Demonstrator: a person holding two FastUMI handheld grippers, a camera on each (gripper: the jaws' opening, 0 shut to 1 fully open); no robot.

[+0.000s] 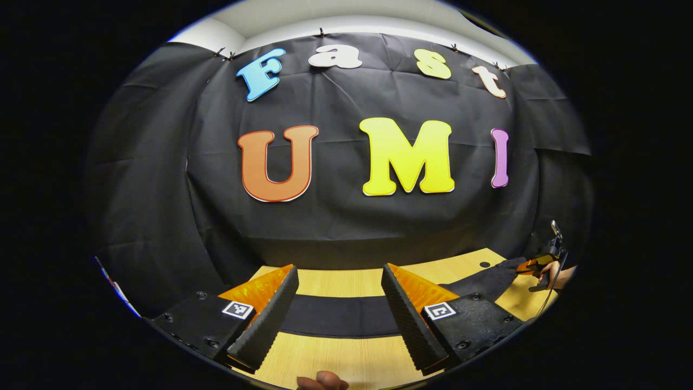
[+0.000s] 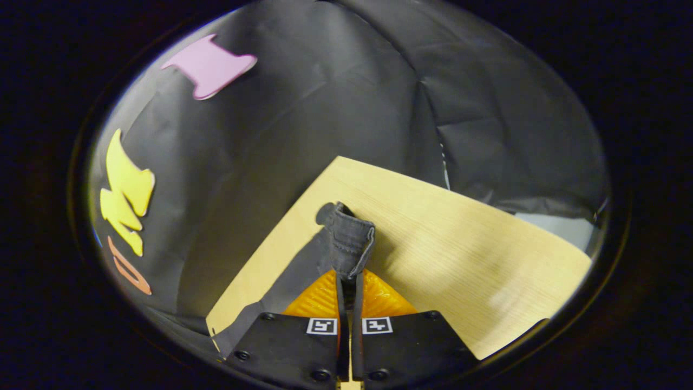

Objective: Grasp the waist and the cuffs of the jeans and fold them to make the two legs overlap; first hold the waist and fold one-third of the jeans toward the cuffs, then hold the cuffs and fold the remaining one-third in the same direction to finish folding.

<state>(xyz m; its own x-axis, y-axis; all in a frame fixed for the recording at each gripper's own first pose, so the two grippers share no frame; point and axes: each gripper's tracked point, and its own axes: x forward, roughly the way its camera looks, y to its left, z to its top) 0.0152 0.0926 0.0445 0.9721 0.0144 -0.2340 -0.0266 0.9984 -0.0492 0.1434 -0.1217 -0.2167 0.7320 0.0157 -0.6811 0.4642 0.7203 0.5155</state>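
Nearest in the right gripper view, the right tongs (image 2: 347,281) are pressed together on a thick dark hem of the jeans (image 2: 349,238), which bunches up just past the tips and is raised off the tabletop (image 2: 460,244); whether this end is the waist or a cuff, I cannot tell. The main risk sits here: only a narrow bit of the edge is pinched, so the denim's weight could drag it out if this end is pulled or lifted quickly. From there the dark cloth trails back along the tabletop's edge.

In the left gripper view, the left tongs (image 1: 340,309) stand wide apart, holding nothing and touching nothing that I can see, hovering just above the tabletop. A fingertip (image 1: 323,381) shows at the bottom edge. Between the spread fingers the jeans lie as a flat dark band across the wood. That makes a second risk: with one end held and the other free, a tug from the right would likely skew the band, so the legs would not line up. Farther off at the right edge, a hand (image 1: 553,272) holds the other tool at the raised end of the jeans
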